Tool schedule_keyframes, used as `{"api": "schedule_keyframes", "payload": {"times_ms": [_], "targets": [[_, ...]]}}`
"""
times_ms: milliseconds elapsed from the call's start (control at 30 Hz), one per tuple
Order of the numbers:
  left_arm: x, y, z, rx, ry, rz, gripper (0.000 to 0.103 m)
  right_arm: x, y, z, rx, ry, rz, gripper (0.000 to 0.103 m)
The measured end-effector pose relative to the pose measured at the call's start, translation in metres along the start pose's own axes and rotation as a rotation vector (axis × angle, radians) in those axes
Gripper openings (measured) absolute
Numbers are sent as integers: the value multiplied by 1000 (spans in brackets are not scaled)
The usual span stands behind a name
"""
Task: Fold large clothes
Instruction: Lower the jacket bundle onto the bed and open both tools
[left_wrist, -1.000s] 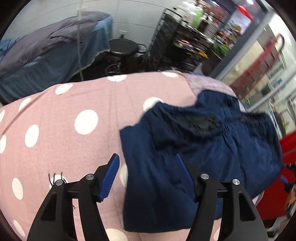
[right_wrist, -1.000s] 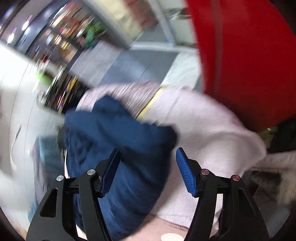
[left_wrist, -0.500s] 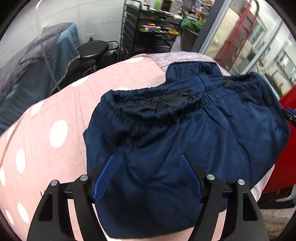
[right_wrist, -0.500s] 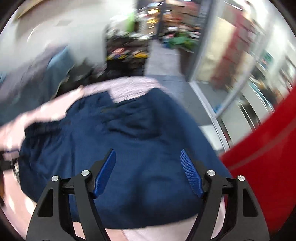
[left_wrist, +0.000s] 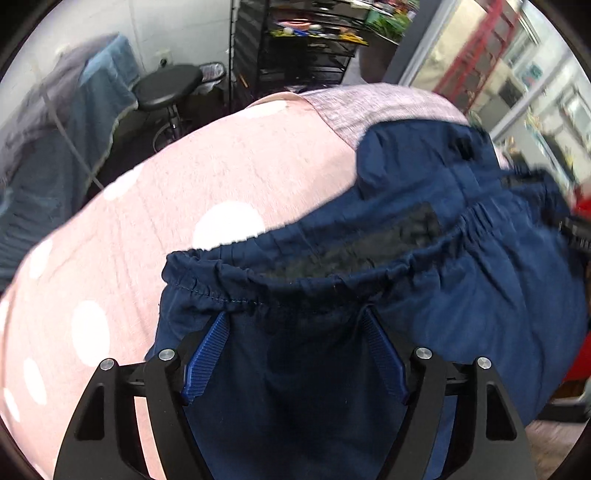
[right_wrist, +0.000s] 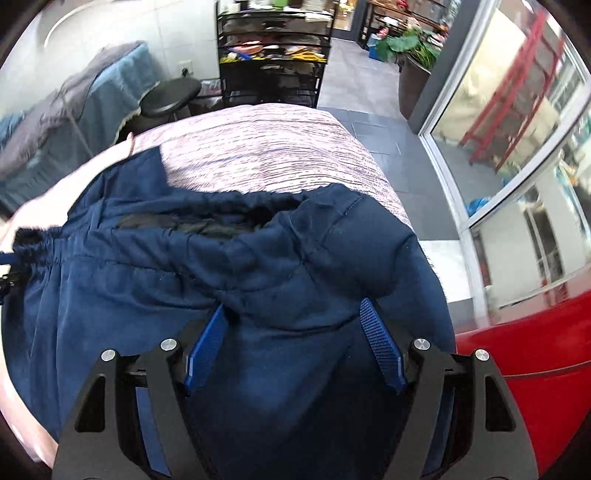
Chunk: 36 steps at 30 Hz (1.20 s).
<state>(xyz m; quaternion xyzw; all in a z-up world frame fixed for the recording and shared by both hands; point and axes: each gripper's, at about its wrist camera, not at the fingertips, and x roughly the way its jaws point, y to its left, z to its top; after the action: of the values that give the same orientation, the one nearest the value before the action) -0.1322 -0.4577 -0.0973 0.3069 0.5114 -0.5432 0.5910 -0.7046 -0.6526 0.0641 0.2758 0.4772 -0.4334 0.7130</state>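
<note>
Navy trousers (left_wrist: 461, 295) lie bunched on the pink spotted desk (left_wrist: 203, 177). Left tongs (left_wrist: 295, 325) and right tongs (right_wrist: 293, 314) hang spread and empty over the waistband (left_wrist: 369, 273), jaws having just widened. Best: pinch both waistband corners evenly.
</note>
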Motion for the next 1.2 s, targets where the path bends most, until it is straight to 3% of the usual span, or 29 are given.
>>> {"api": "schedule_keyframes", "payload": {"times_ms": [233,433,567,667,733,867,967,1100,1200], "targets": [[38,44,30,-255,62,-151,80,25,-10,1,34,-5,34,77],[54,56,41,-312,61,-214,91,39,-15,1,57,-23,86,83],[42,70,38,-389,44,-312,92,38,-15,0,59,-37,117,87],[22,97,27,-536,4,-448,91,31,-17,0,77,-44,160,94],[6,111,21,-586,-22,-471,90,23,-19,2,110,-64,196,95],[-42,125,5,-515,-105,-376,90,-21,-37,1,291,-156,291,95],[-59,121,-8,-451,-101,-309,90,-54,-48,-11,393,-203,315,95],[-69,101,-48,-352,-88,-186,90,-77,-46,-36,344,-174,170,95],[-75,76,-80,-257,-86,-37,90,-85,-37,-64,253,-121,9,95]]}}
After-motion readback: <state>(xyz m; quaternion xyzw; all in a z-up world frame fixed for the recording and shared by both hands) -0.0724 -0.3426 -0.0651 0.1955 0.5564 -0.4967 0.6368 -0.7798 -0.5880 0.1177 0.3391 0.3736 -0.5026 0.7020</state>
